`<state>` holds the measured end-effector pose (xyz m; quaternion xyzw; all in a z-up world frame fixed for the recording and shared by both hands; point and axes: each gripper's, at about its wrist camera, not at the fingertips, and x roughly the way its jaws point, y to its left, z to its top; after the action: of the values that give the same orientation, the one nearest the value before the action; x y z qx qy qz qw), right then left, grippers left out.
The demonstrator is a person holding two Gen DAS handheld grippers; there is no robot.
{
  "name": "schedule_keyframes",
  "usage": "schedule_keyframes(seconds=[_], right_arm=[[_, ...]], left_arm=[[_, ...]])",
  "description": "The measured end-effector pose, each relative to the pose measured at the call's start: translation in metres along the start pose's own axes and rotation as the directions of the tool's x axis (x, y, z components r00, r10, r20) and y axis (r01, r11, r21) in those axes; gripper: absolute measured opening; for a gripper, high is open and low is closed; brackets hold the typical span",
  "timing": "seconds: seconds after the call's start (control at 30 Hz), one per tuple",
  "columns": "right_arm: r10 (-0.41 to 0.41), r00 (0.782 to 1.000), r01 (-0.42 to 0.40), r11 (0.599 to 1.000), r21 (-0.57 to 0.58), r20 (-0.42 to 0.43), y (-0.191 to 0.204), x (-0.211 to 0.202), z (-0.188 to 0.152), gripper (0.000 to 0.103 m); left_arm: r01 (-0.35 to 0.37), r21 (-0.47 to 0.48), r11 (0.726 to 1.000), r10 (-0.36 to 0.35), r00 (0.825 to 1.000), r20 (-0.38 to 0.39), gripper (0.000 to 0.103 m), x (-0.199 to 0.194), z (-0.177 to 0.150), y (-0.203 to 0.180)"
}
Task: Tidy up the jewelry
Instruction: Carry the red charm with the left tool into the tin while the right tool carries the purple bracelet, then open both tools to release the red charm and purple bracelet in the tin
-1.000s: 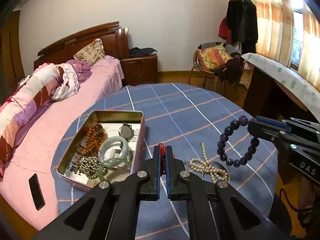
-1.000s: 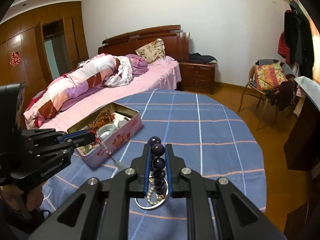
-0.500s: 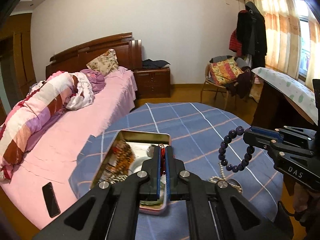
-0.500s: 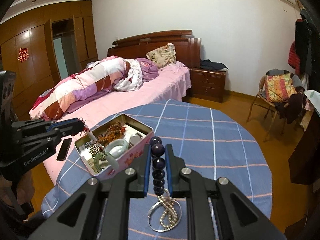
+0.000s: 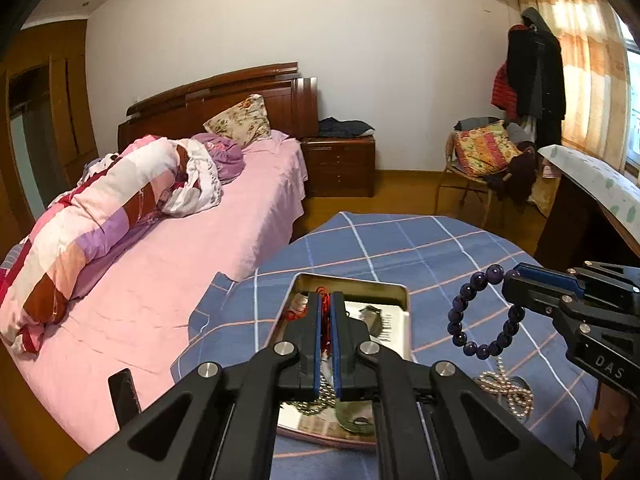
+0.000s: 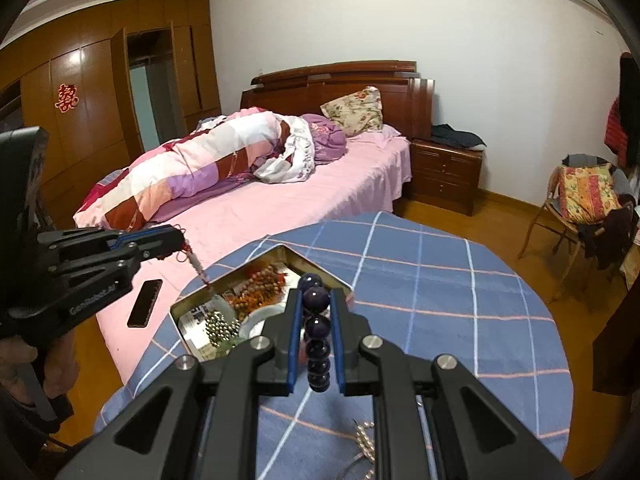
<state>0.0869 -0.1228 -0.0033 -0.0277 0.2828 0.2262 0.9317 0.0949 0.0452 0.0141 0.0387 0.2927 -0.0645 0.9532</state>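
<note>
An open metal tin point(image 5: 352, 280) point(image 6: 188, 304) of jewelry sits on the blue checked round table point(image 5: 420, 240). My left gripper point(image 5: 327, 300) point(image 6: 178, 236) is shut on a red-corded pendant point(image 6: 196, 264) that hangs over the tin's left corner. My right gripper point(image 6: 315, 300) point(image 5: 510, 280) is shut on a dark purple bead bracelet point(image 5: 484, 316) point(image 6: 318, 332), held in the air to the right of the tin. A pearl strand point(image 5: 504, 388) lies on the table below the bracelet.
A pink bed point(image 5: 168, 280) stands left of the table, with a black phone point(image 6: 145, 303) near its edge. A chair with a cushion point(image 5: 484, 152) and a wooden nightstand point(image 5: 340, 164) stand beyond. A desk point(image 5: 592, 184) is at the right.
Both grippers have risen and tilted up with their jewelry. The left one moved over the tin; the right one drew closer to the tin.
</note>
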Motion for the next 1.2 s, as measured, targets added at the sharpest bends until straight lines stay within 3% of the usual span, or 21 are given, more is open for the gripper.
schedule_keyframes(seconds=[0.43,0.67,0.97,1.2], right_arm=[[0.025,0.999,-0.025,1.0,-0.004,-0.036,0.014,0.037,0.012,0.016],[-0.002,0.998,0.003,1.0,0.024,-0.057,0.013,0.058,0.009,0.016],[-0.036,0.996,0.039,0.999,0.034,-0.077,0.018,0.078,0.008,0.016],[-0.04,0.989,0.045,0.998,0.034,-0.141,0.02,0.098,0.0,0.017]], left_arm=[[-0.062,-0.019,0.998,0.061,0.997,-0.048,0.003,0.026,-0.012,0.021],[-0.089,-0.046,0.995,0.086,0.994,-0.061,0.003,0.029,-0.02,0.035],[-0.078,-0.027,0.997,0.075,0.991,-0.11,0.003,0.046,-0.035,0.029],[-0.07,-0.012,0.997,0.068,0.986,-0.149,0.003,0.058,-0.048,0.023]])
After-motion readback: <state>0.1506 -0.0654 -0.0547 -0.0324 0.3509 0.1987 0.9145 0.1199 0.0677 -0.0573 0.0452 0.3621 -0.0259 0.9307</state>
